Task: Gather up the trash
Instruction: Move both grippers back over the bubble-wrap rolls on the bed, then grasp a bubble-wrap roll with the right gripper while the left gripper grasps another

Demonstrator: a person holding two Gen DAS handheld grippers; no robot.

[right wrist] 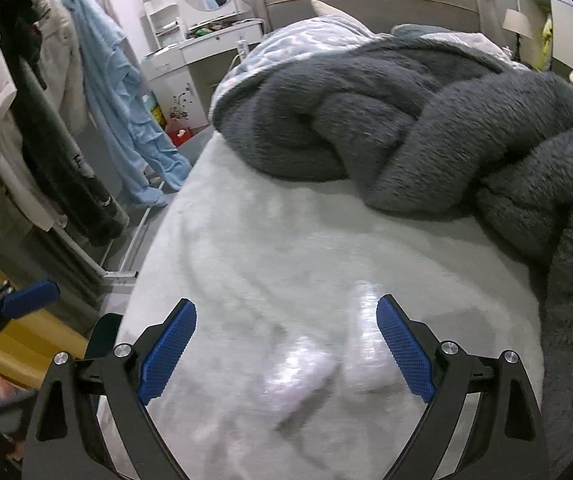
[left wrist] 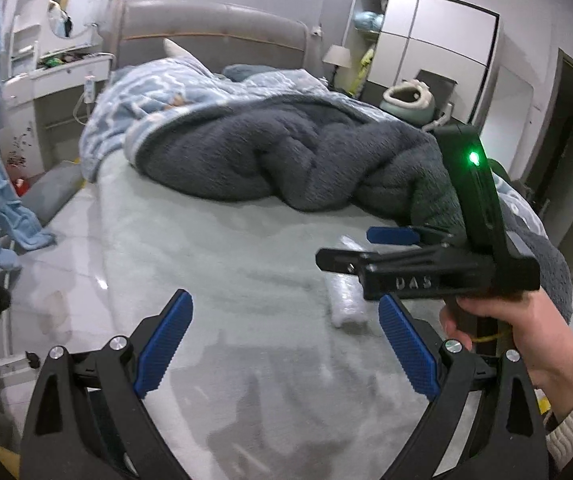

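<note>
Right wrist view: spread gripper over crumpled plastic on the bed.

Low in the frame, the right gripper (right wrist: 286, 346) gapes, one clear plastic wrapper (right wrist: 368, 344) beside its right finger, another wrapper (right wrist: 298, 376) between. Left gripper (left wrist: 286, 346) is spread too. Above lies the pale sheet (right wrist: 266, 240), then the grey blanket (right wrist: 426, 120) at upper right.

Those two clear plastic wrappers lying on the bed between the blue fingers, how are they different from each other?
In the right wrist view, the nearer plastic wrapper lies slanted across the pale green sheet, while the farther plastic wrapper runs lengthwise, close beside the blue pad. The nearer one looks faintly lilac and crumpled; the farther one looks whiter and longer. Both are glossy, blurred, lying loose, with the right gripper open above them.
</note>
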